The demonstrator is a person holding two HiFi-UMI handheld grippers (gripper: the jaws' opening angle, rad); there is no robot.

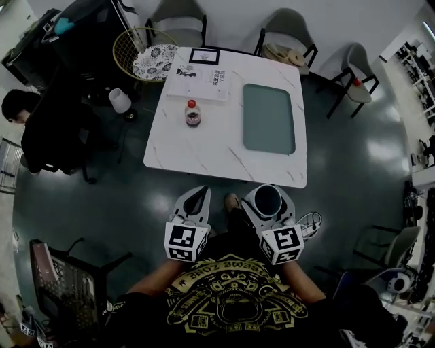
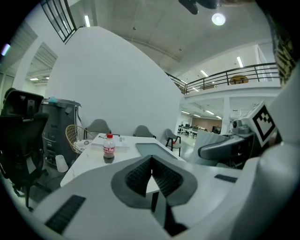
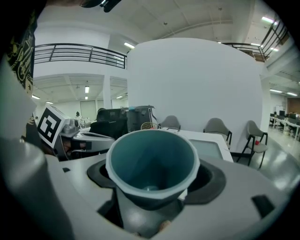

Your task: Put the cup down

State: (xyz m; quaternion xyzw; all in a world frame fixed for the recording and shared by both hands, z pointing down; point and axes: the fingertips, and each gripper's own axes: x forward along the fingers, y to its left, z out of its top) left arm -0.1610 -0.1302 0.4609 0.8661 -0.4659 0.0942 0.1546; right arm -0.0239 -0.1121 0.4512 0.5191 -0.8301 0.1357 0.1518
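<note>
right hand-held gripper (image 3: 152, 180) pinching the cup (image 3: 151, 154) just short of the table (image 1: 204, 153), left hand-held gripper (image 2: 151, 169) pressed together, empty alongside.

Even indoor light from ceiling lamps (image 2: 218, 18), sheen on the dark floor (image 1: 370, 146), fisheye bending (black vignetted corners)

Two tongs (image 1: 196, 198) (image 1: 267, 195), one teal cup (image 1: 264, 204), one bottle (image 1: 193, 113), one white table (image 1: 204, 146), three grey chairs (image 1: 178, 17) (image 1: 289, 32) (image 1: 357, 76)
</note>
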